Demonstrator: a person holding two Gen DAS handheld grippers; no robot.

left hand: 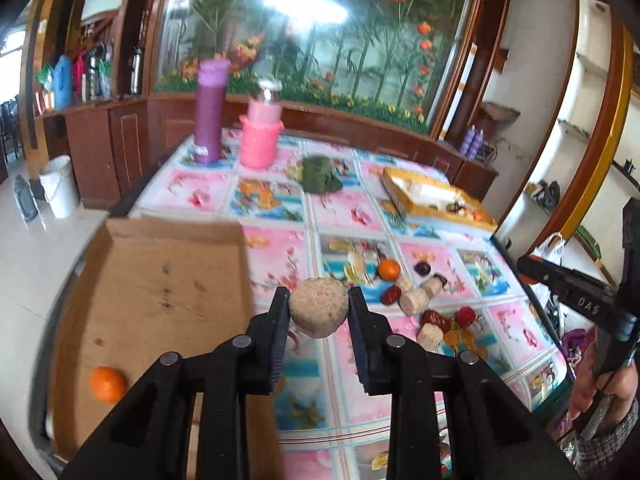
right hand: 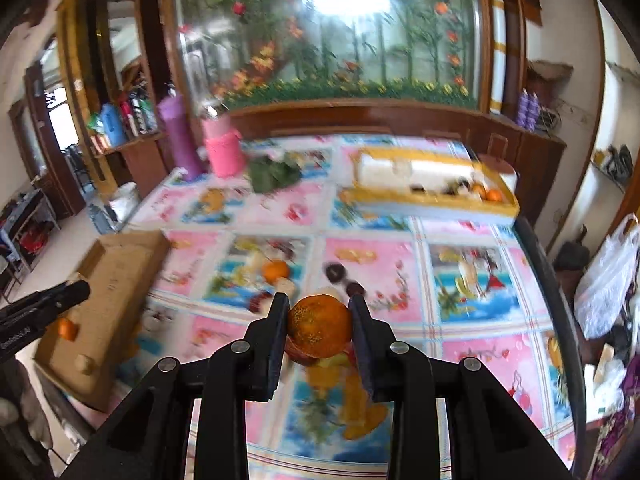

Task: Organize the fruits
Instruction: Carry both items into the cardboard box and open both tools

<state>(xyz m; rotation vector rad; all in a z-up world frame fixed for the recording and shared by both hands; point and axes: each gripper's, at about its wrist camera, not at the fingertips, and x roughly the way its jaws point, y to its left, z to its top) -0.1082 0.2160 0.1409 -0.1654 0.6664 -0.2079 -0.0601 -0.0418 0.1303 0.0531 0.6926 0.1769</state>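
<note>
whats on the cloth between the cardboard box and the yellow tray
In the left wrist view, between cardboard box and yellow tray: only bare flowered tablecloth.

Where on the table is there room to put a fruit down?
The cardboard box floor is mostly bare beside its one orange. Tablecloth between the green bundle and box is free. The fruit pile is crowded.

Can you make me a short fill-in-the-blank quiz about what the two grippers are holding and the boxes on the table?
1. The left gripper is shut on a round ____ cake.
2. The right gripper is shut on an ____.
3. Inside the cardboard box lies one ____.
4. The yellow tray has a ____ lining.

Missing words: tan; orange; orange; white
</note>
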